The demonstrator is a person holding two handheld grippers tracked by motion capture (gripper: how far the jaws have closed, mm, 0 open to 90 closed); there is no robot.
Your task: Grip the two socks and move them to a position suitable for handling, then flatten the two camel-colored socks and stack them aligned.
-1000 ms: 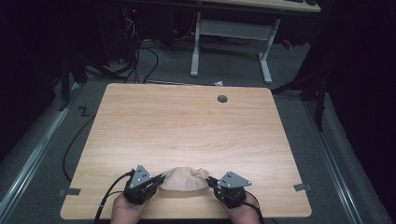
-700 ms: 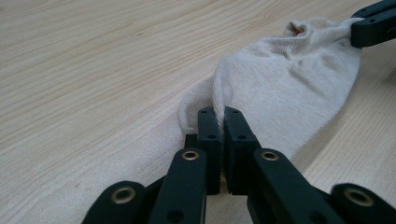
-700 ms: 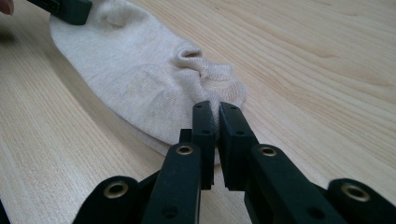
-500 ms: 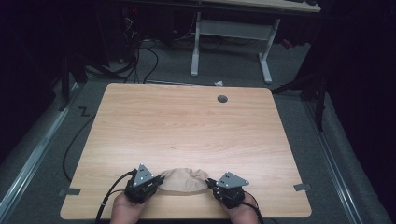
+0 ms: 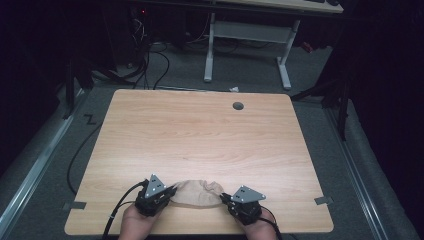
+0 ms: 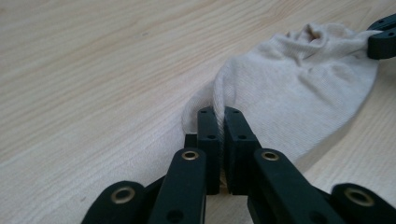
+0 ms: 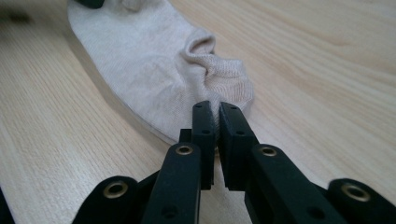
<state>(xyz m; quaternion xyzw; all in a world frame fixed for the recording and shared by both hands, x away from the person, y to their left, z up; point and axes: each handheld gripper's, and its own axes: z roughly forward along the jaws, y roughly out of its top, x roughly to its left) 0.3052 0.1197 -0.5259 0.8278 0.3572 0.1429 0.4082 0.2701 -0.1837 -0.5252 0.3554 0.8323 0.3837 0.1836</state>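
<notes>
A beige ankle sock [image 5: 196, 193] lies flat near the front edge of the wooden table [image 5: 200, 135], stretched between both grippers. My left gripper [image 5: 172, 192] is shut on the sock's left end; in the left gripper view its jaws pinch a fold of the sock [image 6: 289, 88] at the left gripper [image 6: 218, 114]. My right gripper [image 5: 225, 198] is shut on the right end, by the cuff; in the right gripper view the right gripper [image 7: 215, 109] clamps the edge of the sock [image 7: 154, 60]. The right gripper's tip [image 6: 383, 39] shows at the far end of the sock.
A round cable hole [image 5: 238, 105] sits at the table's far right. Beyond the table, on the grey floor, stand a white desk frame [image 5: 250, 45] and cables [image 5: 145, 55]. Tape marks [image 5: 323, 200] lie at the front corners.
</notes>
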